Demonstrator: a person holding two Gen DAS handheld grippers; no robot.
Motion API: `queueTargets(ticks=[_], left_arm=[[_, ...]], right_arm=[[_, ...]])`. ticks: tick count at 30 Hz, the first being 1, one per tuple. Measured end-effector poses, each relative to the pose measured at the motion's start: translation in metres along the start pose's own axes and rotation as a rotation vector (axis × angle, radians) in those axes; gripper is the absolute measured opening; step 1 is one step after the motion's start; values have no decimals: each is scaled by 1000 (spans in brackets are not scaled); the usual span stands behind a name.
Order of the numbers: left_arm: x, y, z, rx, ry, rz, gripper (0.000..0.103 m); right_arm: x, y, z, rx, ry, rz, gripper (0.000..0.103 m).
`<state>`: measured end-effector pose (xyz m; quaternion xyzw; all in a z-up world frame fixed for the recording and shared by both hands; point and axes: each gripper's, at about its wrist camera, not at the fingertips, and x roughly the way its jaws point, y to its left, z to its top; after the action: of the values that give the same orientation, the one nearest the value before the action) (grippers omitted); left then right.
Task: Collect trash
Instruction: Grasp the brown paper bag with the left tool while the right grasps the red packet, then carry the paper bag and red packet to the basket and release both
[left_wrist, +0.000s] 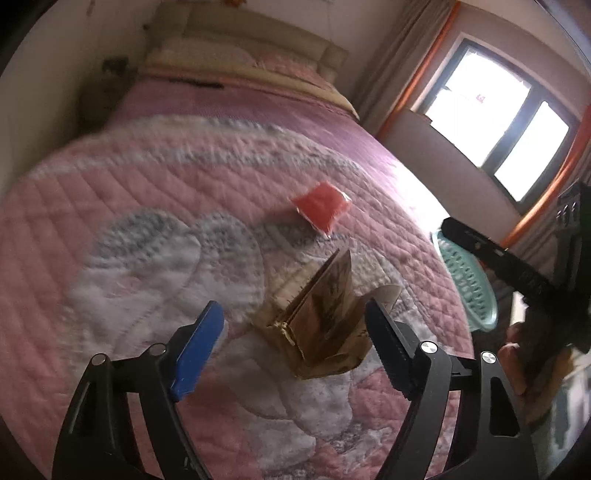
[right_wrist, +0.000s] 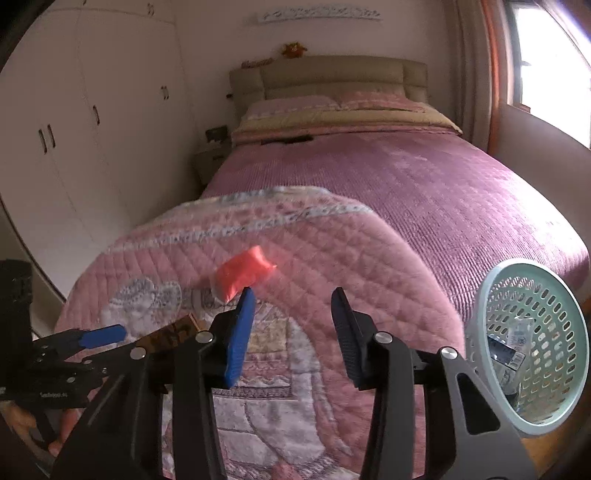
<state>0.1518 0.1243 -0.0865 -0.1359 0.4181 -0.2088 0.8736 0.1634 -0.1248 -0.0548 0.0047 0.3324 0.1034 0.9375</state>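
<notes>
A crumpled gold-brown paper box lies on the pink quilt, between the fingers of my open left gripper. A red plastic packet lies farther back on the quilt. In the right wrist view the red packet lies just beyond my open, empty right gripper. The brown box and the left gripper's blue finger show at the left there. A mint-green mesh basket with some wrappers inside stands at the right.
The bed has a purple cover, pillows and a beige headboard. White wardrobe doors line the left wall. A bright window is on the right. The basket sits off the bed's right edge.
</notes>
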Motion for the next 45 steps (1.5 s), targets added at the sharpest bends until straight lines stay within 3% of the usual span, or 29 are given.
queueTargets(ticks=[4, 7, 9, 14, 18, 22, 26, 31, 35, 36, 37, 39, 45], left_arm=[[6, 9, -4, -27, 25, -54, 74], [15, 5, -5, -18, 59, -57, 61], [17, 1, -5, -3, 53, -41, 58], [21, -9, -13, 18, 66, -50, 17], [7, -5, -17, 15, 31, -30, 15], [-17, 17, -19, -25, -32, 85, 15], [-33, 37, -23, -66, -86, 161, 15], [-34, 59, -29, -149, -96, 137, 15], [-39, 60, -26, -142, -110, 128, 15], [-39, 59, -26, -136, -111, 136, 15], [-41, 57, -28, -131, -114, 137, 15], [-40, 54, -27, -126, -119, 142, 15], [-38, 44, -27, -124, -122, 156, 14]], right_arm=[[14, 10, 1, -26, 25, 0, 40], [28, 20, 5, -48, 45, 6, 40], [35, 24, 7, -55, 53, 16, 40], [60, 28, 13, -29, 94, 38, 40], [77, 31, 17, 0, 135, 73, 40], [97, 33, 20, 41, 186, 104, 40], [121, 34, 20, 109, 238, 133, 58], [131, 47, 28, 86, 210, 86, 60], [135, 57, 30, 38, 194, 21, 60], [136, 60, 29, 24, 194, -1, 58], [135, 62, 29, 16, 191, -21, 47], [131, 64, 26, 0, 185, -23, 39], [104, 55, 11, 8, 165, 1, 36]])
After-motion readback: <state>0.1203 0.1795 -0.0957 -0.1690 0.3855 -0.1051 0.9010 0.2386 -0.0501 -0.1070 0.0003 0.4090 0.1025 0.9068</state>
